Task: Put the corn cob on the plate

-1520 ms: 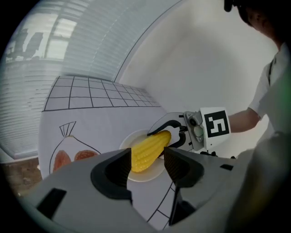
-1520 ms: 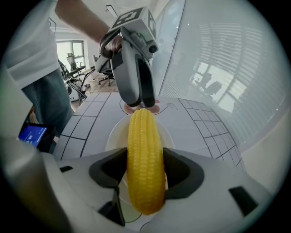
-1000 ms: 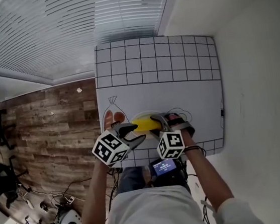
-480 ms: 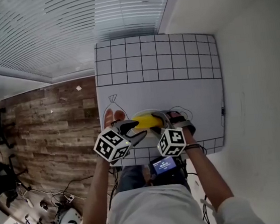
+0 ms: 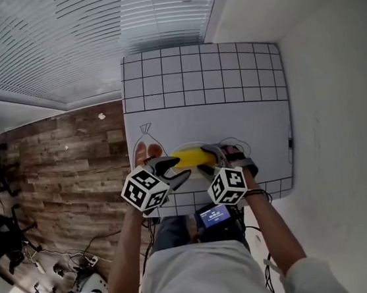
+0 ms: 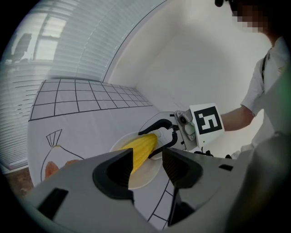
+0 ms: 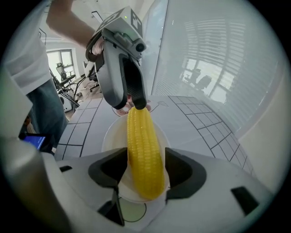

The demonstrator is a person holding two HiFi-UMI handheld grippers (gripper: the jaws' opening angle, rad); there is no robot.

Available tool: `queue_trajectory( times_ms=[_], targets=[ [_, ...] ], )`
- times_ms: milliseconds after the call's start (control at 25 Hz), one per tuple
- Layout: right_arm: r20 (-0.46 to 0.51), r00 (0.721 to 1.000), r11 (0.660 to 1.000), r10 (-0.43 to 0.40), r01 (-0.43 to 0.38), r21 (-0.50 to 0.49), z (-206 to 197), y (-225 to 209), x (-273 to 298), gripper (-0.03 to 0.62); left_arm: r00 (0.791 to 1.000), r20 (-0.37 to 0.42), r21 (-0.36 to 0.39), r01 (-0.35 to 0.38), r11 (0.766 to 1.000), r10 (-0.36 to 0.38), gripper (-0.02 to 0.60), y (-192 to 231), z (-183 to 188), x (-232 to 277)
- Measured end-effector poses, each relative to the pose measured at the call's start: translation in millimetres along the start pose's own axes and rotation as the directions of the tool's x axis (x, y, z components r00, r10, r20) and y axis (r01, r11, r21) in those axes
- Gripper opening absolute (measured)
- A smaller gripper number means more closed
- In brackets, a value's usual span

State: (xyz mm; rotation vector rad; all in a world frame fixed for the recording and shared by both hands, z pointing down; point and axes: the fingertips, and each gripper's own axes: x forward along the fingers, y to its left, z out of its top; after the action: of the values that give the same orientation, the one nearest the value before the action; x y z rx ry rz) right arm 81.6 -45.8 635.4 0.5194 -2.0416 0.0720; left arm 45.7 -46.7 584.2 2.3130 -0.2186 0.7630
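Note:
The yellow corn cob (image 7: 143,150) lies lengthwise between the jaws of my right gripper (image 7: 144,169), which is shut on its near half. It hangs over the white plate (image 7: 110,133); I cannot tell if it touches it. In the head view the corn cob (image 5: 190,157) sits over the plate (image 5: 185,147) near the table's front edge, with the right gripper (image 5: 206,161) on it. My left gripper (image 5: 175,169) stands open just left of it, fingertips by the cob's far end. In the left gripper view the open left gripper (image 6: 148,170) faces the corn cob (image 6: 142,148), the plate (image 6: 148,172) and the right gripper (image 6: 145,144).
The plate stands on a white mat (image 5: 231,103) with a black grid at the back and outline drawings, one a fish in orange (image 5: 145,150). Wooden floor (image 5: 73,163) lies to the left, a white wall (image 5: 340,123) to the right. A small screen (image 5: 213,216) hangs at the person's waist.
The right gripper has rolled slightly with the corn cob in it, so the cob lies a little more level. The left gripper has kept still and open.

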Motion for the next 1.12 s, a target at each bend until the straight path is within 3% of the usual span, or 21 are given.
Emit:
queue_trajectory(
  times_ms=[640,1120],
  targets=[
    [-0.009,0.999,0.991,-0.050,0.051,0.122,-17.7,-6.2,-12.3,0.259,1.000,0.003,-0.008,-0.015,1.000,0.015,0.209,-3.0,-8.5,-3.1],
    [-0.012,0.996,0.966,-0.083,0.083,0.246,-35.9,-0.4,-25.5,0.259,0.999,-0.013,0.011,-0.042,0.999,0.042,0.209,-11.3,-27.8,-5.9]
  ],
)
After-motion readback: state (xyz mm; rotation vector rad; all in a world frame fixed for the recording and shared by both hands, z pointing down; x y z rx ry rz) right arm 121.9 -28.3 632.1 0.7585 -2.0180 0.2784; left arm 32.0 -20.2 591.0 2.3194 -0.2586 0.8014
